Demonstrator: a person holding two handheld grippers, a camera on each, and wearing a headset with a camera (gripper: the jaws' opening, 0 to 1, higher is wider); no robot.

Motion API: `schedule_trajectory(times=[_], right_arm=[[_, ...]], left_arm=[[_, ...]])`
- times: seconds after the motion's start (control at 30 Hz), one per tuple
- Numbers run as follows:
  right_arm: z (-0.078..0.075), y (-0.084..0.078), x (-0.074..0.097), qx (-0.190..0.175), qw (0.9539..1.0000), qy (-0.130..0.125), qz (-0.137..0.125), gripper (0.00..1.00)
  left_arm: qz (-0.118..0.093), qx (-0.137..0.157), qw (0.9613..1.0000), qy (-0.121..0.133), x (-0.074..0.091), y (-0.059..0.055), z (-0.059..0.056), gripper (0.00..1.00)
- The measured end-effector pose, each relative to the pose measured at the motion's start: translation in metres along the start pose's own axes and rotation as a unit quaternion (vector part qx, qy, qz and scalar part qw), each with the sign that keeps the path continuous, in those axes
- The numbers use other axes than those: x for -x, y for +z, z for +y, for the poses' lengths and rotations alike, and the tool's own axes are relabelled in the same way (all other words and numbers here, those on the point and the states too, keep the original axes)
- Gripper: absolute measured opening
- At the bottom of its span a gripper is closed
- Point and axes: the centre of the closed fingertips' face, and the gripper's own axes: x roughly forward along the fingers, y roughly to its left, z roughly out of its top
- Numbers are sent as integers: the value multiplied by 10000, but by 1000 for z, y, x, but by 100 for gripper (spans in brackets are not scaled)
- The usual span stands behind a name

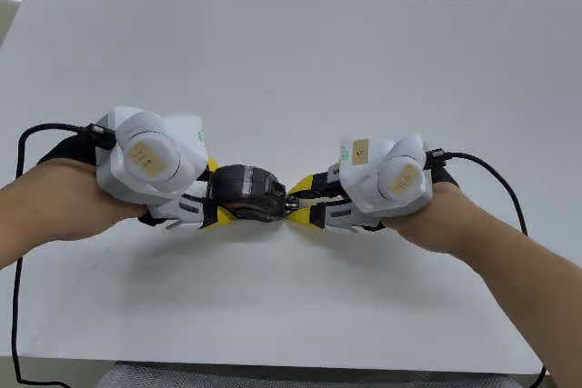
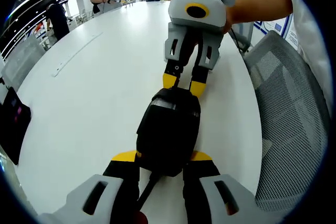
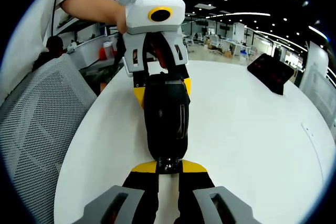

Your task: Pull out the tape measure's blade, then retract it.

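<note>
The tape measure (image 1: 245, 193) is held between both tools, on or just over the bench (image 1: 273, 61); I cannot tell which. The left tool (image 1: 214, 211) clamps its case. The right tool (image 1: 298, 206), opposite, is closed on the hook (image 3: 168, 164), which sits at the case mouth. By my judgement, pull-out and retraction both remain. No brand is readable, and the stickers (image 1: 145, 158) are too small to read.

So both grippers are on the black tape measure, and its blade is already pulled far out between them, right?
Not quite. The left gripper and right gripper are both on the black tape measure, but the blade is not pulled far out. The right gripper view shows its end hook pinched right at the case's mouth.
</note>
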Motion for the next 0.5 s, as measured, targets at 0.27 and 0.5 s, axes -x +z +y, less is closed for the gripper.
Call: schedule_trajectory(times=[0.27, 0.5], right_arm=[[1, -1, 4, 28, 10000, -2, -23, 9], [1, -10, 15, -21, 10000, -32, 3, 9]], left_arm=[[31, -32, 10000, -29, 0, -1, 0, 26], [53, -40, 10000, -33, 0, -1, 0, 26]])
